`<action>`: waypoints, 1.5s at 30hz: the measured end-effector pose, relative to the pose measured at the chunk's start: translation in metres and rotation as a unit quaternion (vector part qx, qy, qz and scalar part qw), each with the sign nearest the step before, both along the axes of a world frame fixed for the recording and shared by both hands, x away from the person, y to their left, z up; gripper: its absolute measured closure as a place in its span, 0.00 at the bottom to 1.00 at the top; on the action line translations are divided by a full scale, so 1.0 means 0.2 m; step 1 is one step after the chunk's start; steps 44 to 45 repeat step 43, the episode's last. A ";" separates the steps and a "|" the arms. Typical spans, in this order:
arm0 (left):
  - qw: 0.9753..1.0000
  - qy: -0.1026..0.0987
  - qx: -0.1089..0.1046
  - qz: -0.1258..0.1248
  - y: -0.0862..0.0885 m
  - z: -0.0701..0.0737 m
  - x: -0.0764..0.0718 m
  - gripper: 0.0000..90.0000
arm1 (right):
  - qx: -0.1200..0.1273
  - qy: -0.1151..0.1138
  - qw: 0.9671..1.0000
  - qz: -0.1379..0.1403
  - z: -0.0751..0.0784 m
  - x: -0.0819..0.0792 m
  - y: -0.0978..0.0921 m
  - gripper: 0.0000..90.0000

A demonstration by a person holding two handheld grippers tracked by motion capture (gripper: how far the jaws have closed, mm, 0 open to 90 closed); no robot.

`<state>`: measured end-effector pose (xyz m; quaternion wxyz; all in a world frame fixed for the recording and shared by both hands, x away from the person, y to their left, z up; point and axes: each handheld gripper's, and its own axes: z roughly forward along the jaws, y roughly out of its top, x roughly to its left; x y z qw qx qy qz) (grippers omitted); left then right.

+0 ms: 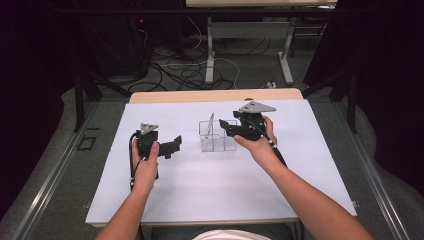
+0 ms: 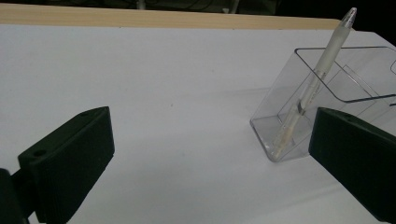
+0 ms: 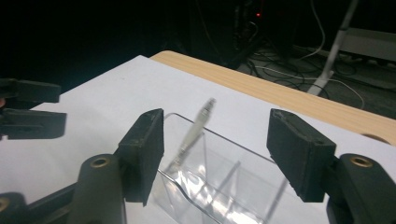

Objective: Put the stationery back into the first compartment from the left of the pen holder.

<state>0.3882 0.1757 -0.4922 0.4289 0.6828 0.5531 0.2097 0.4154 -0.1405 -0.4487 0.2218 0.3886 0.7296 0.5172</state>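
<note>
Pen (image 2: 317, 79) stood in the left-hand compartment of the clear holder (image 1: 217, 137) on the white table (image 1: 200, 190), its long axis steep and leaning, cap end above the rim. Right gripper (image 3: 215, 154) hung just over the holder, jaws spread wide and empty, the pen rising between them — the nearer hand, probably. Left gripper (image 1: 172, 145) sat apart to the left, also wide open, holding nothing
</note>
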 end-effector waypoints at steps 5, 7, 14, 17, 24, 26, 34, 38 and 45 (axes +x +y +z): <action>1.000 0.000 -0.002 0.002 0.00 0.00 0.00 0.00 | 0.001 0.013 1.000 -0.020 -0.05 -0.02 -0.09 0.35; 1.000 0.001 -0.003 0.004 0.01 0.00 0.00 0.00 | -0.004 0.017 0.999 -0.028 -0.07 -0.03 -0.13 0.34; 1.000 0.000 -0.005 0.009 0.02 -0.01 0.00 0.00 | -0.017 0.016 0.998 -0.065 -0.15 -0.04 -0.25 0.24; 1.000 0.001 -0.003 0.009 0.02 -0.01 0.00 0.00 | -0.021 0.018 0.996 -0.087 -0.18 -0.04 -0.30 0.21; 1.000 0.004 -0.003 0.011 0.03 -0.01 0.00 0.00 | -0.022 0.040 0.992 -0.120 -0.26 -0.04 -0.40 0.16; 1.000 0.004 -0.003 0.012 0.03 -0.01 0.01 0.00 | -0.017 0.042 0.991 -0.127 -0.28 -0.05 -0.43 0.16; 1.000 0.008 -0.001 0.015 0.04 -0.02 0.01 0.00 | -0.014 0.044 0.987 -0.154 -0.34 -0.07 -0.48 0.05; 1.000 0.007 -0.002 0.016 0.04 -0.03 0.02 0.00 | -0.012 0.043 0.985 -0.168 -0.36 -0.08 -0.51 0.00; 1.000 0.005 0.003 0.013 0.04 -0.03 0.02 0.00 | 0.011 0.056 0.983 -0.177 -0.39 -0.09 -0.56 0.00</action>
